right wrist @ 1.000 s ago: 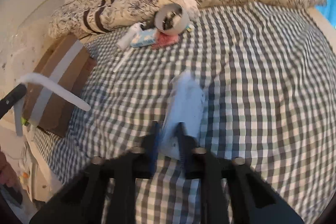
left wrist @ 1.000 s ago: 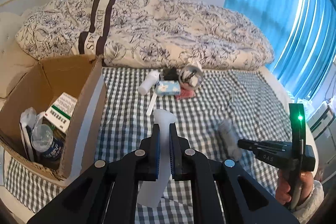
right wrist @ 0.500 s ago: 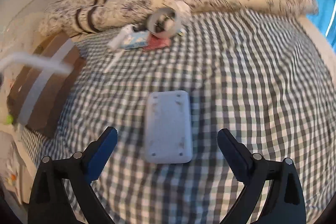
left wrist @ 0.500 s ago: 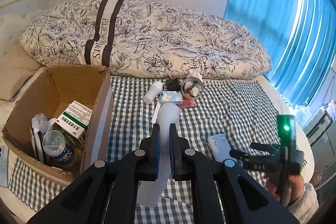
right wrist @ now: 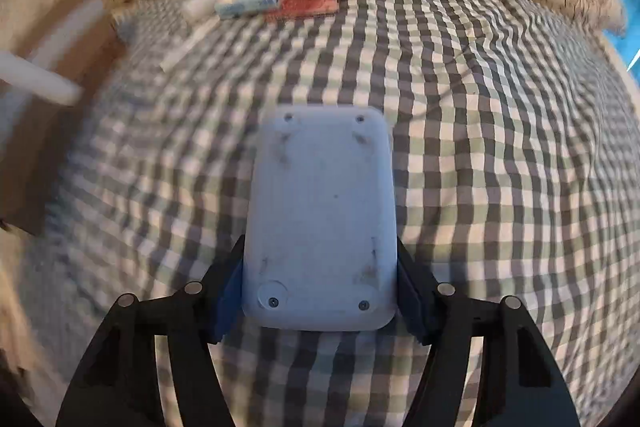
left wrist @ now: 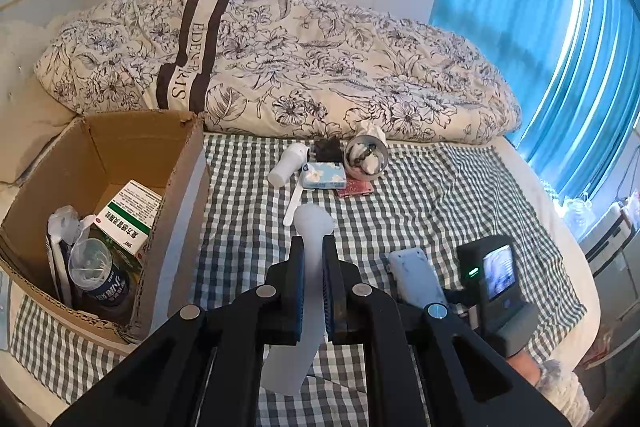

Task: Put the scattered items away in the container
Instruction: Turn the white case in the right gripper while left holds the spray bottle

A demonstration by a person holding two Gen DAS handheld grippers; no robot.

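Your left gripper (left wrist: 312, 281) pinches a smooth white plastic bottle (left wrist: 310, 227) above the checked bedsheet (right wrist: 500, 147), beside the cardboard box (left wrist: 176, 187) at the bed's left edge; swing it over the rim and release. Your right gripper (right wrist: 320, 283) straddles the flat, rounded pale-blue device (right wrist: 320, 219) mid-sheet, pads seemingly touching its sides, though blur leaves that uncertain.

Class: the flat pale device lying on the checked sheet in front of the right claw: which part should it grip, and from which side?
Grip the pale device across its two long edges near the close end, coming in low from that end. It lies flat, screw side up, and its width fits between the right claw fingers, which already flank it.
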